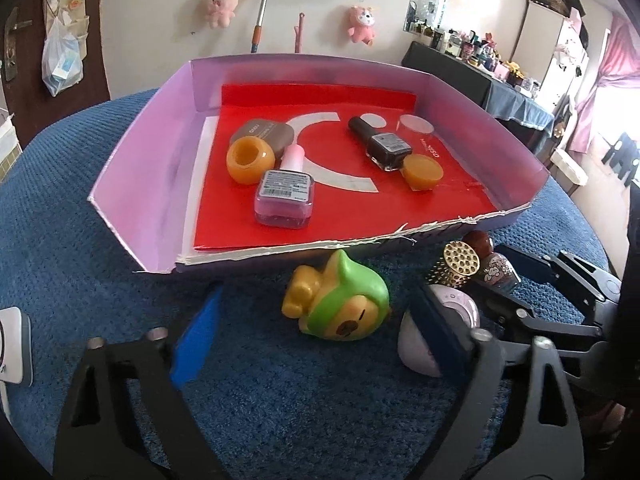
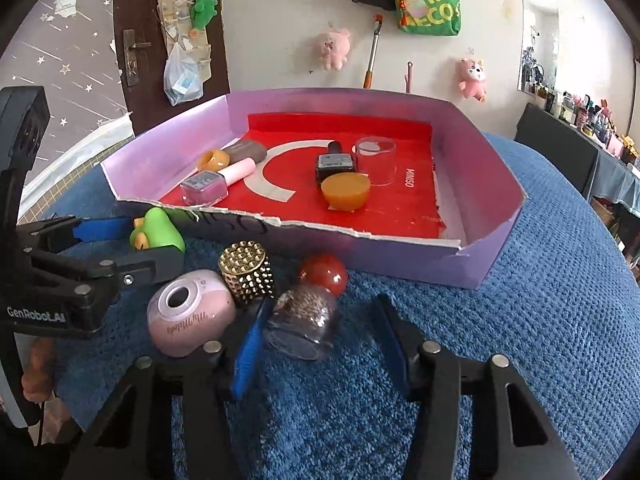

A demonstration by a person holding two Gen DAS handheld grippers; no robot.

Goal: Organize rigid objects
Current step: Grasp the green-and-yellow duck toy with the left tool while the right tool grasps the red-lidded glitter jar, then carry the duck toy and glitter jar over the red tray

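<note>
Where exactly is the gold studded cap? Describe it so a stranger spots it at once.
Start at the purple box on the blue blanket. Just outside its torn front edge stands the gold studded cap, between a pink round jar and a red-topped glitter bottle. Only it is metallic and covered in studs.

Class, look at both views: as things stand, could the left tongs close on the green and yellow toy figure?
Probably yes. The toy figure lies on the blue cloth between the left tongs' open fingers, outside the box, with nothing covering it.

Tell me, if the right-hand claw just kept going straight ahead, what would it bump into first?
Most likely the glittery bottle lying between the right gripper's fingers, with its red round cap just beyond. Past that stands the purple box's torn front wall, though depth is hard to judge.
</note>
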